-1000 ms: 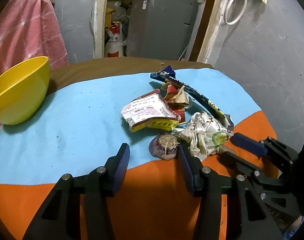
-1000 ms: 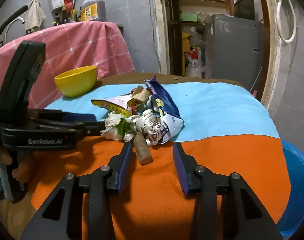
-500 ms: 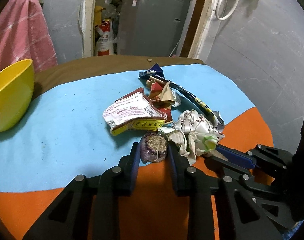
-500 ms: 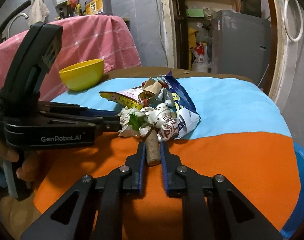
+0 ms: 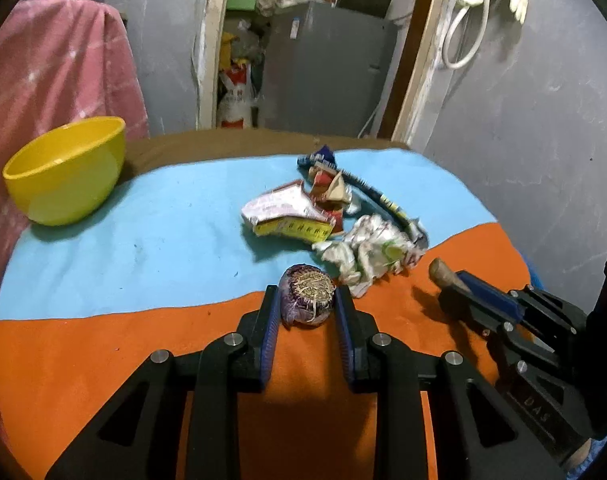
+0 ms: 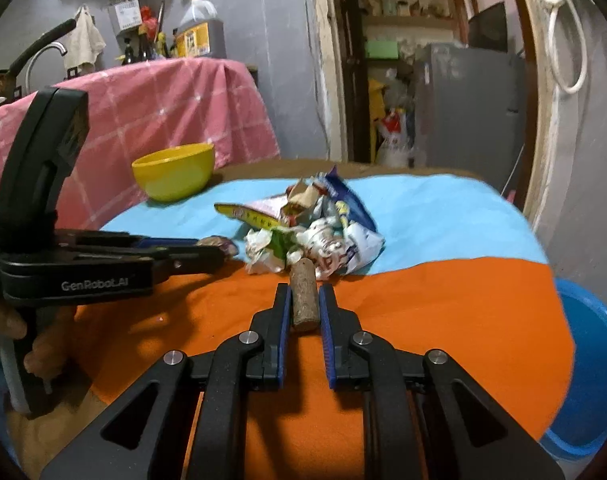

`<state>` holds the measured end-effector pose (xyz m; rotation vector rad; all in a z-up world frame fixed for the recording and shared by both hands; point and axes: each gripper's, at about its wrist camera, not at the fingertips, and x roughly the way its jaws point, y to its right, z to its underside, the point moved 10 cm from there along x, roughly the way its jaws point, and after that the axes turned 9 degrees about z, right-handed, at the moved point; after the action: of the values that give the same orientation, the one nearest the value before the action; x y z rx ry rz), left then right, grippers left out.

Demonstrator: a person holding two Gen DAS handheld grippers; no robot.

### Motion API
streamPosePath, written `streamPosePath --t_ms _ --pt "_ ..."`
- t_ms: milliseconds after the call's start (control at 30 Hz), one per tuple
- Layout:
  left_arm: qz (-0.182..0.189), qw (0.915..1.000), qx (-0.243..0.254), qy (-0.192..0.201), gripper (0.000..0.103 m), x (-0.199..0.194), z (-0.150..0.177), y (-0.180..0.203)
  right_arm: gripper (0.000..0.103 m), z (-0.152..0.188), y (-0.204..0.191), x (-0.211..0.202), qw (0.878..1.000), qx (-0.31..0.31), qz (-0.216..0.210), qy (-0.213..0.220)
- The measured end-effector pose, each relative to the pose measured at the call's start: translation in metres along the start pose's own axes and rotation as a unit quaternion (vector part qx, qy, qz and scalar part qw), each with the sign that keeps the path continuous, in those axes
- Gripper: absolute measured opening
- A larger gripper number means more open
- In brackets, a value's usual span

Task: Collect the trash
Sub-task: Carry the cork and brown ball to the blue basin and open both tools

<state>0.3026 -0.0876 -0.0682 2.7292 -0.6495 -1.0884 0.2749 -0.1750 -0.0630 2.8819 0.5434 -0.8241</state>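
— Moved? Both grippers lifted: left gripper clamps onion, right gripper clamps stick.
— Surroundings? Wrapper pile beyond onion; bowl far left; basin right.

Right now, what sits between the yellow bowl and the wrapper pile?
Nothing: in the left wrist view only bare blue cloth runs from the yellow bowl to the wrapper pile. The right wrist view agrees.
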Motion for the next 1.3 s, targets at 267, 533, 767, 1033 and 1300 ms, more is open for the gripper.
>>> streamPosePath --t_ms 267,533,767,1033,1300 --pt "0.004 0.994 0.028 0.106 0.023 -0.029 -0.033 0.041 0.012 -0.035 0.032 -0.045 0.991 0.025 0.041 0.124" --pt "0.044 0.9764 0.063 0.202 0.023 -0.046 -0.069 0.107 0.012 -0.068 0.082 -0.105 0.962 0.05 0.109 0.245" --pt "0.093 0.9679 0.091 0.215 0.023 -0.035 -0.083 0.165 0.012 -0.067 0.135 -0.136 0.943 0.089 0.168 0.273" --pt "0.134 0.9788 0.082 0.132 0.023 0.025 -0.089 0.208 0.012 -0.042 0.207 -0.134 0.931 0.176 0.227 0.224" --pt "0.18 0.9828 0.042 0.001 0.023 0.095 -0.079 0.239 0.012 -0.008 0.255 -0.114 0.925 0.253 0.239 0.15"
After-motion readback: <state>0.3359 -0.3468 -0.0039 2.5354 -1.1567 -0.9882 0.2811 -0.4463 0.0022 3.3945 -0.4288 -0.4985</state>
